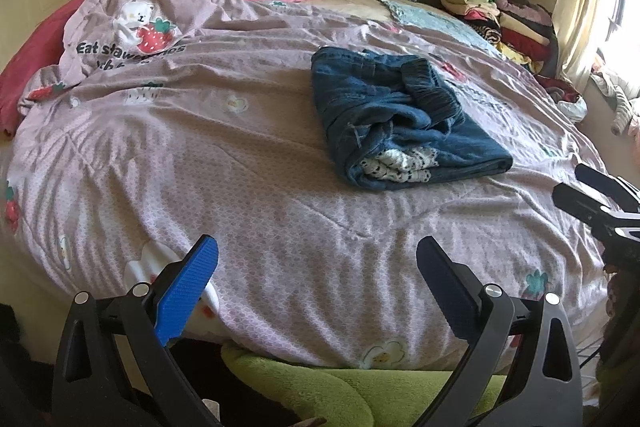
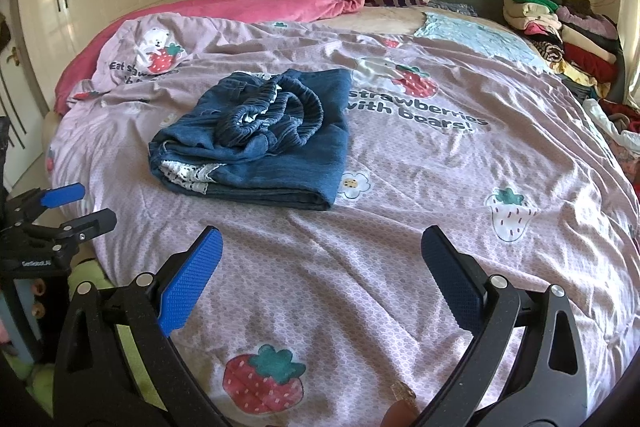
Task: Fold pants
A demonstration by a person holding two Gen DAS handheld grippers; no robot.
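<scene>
Spread wide apart at the bottom of the left wrist view, the fingers of the left hand-held gripper (image 1: 316, 259) are seen holding nothing, above the near edge of the bed (image 1: 120, 155). Likewise, the right hand-held gripper (image 2: 320, 251) is shown at the bottom of the right wrist view with its fingers parted and empty. The pants (image 1: 396, 119), blue denim with an elastic waistband, are found folded into a compact bundle on the pink strawberry-print quilt (image 1: 260, 227), right of centre in the left wrist view and left of centre in the right wrist view, well apart from both grippers. A pile of clothes (image 2: 568, 31) is stacked at the upper right.
</scene>
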